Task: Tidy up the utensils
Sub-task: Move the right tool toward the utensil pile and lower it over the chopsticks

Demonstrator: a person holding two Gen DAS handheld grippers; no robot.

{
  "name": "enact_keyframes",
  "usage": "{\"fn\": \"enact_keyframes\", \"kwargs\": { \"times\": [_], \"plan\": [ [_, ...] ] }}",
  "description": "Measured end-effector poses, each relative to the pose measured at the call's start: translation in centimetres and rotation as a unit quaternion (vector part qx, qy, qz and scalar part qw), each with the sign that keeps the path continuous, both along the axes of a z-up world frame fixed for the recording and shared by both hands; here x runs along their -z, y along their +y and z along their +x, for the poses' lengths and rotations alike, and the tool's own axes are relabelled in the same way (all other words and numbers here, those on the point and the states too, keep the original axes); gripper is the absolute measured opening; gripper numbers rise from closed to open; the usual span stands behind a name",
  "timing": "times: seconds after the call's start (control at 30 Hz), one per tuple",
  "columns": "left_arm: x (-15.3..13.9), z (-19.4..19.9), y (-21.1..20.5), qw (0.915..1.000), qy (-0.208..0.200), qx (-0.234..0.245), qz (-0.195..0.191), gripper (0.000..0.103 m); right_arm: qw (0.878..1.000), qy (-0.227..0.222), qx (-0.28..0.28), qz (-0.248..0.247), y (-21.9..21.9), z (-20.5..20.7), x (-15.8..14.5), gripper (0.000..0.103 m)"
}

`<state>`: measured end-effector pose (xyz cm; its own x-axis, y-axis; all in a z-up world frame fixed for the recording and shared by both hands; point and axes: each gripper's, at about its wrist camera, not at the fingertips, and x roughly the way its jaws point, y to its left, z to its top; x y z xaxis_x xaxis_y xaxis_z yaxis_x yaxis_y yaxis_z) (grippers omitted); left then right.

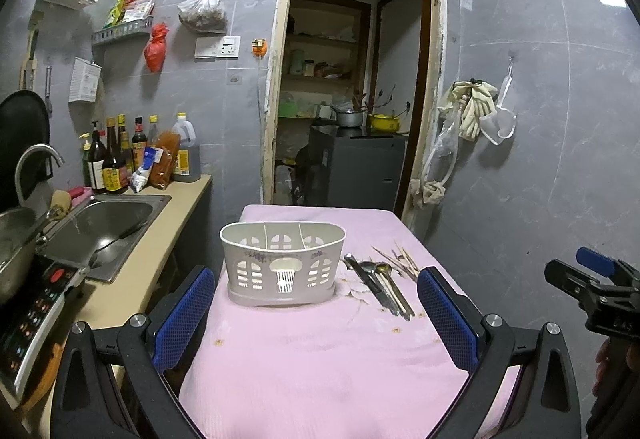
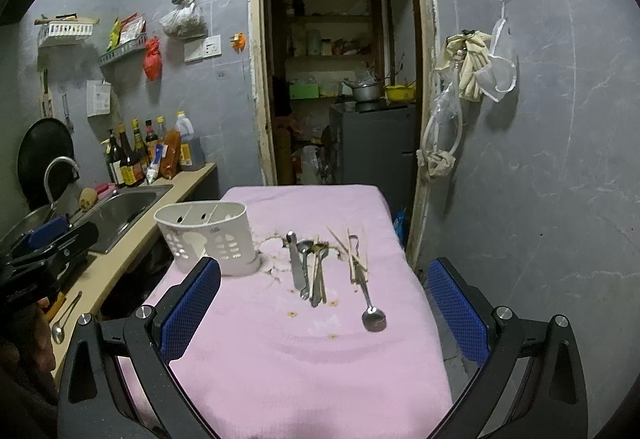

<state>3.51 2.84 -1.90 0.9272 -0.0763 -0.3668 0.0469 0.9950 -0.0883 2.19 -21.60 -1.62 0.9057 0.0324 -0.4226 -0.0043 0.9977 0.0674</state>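
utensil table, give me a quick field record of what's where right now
surface: pink cloth on the table
holder: white utensil caddy, upright, left part, looks empty
metal cutlery: bundle lying flat right of the caddy
chopsticks: loose pile further right
spoon: lone spoon, bowl toward the camera
left gripper: open, holding nothing
right gripper: open, holding nothing

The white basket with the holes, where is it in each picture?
Left wrist view: the white utensil basket stands mid-frame on the pink cloth, left of the pile of metal utensils.
Right wrist view: the basket sits left of centre, near the cloth's left edge, beside the sink counter.
Shared landmark: the open doorway behind the table.
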Motion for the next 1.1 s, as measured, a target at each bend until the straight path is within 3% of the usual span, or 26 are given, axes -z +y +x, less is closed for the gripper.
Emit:
{"fn": "enact_keyframes", "kwargs": {
  "times": [0.33,0.57,0.83,1.1],
  "plan": [
    [-1.3,3.9,-0.9,0.9994,-0.022,0.021,-0.014,0.102,1.000,-0.017,0.024,-0.003,-2.0,2.5,-2.1,0.102],
    [-1.5,7.1,-3.3,0.9988,-0.032,0.031,-0.020,0.102,0.999,-0.022,0.028,-0.004,-5.1,6.5,-2.4,0.102],
    [-0.3,12.6,-7.7,0.9989,-0.032,0.030,-0.012,0.102,1.000,0.000,0.008,-0.002,-9.3,14.2,-0.5,0.102],
    [3.0,19.9,-12.1,0.9996,0.015,0.026,0.001,0.102,0.999,0.045,-0.020,0.005,-12.8,22.9,3.5,0.102]
  ]
}}
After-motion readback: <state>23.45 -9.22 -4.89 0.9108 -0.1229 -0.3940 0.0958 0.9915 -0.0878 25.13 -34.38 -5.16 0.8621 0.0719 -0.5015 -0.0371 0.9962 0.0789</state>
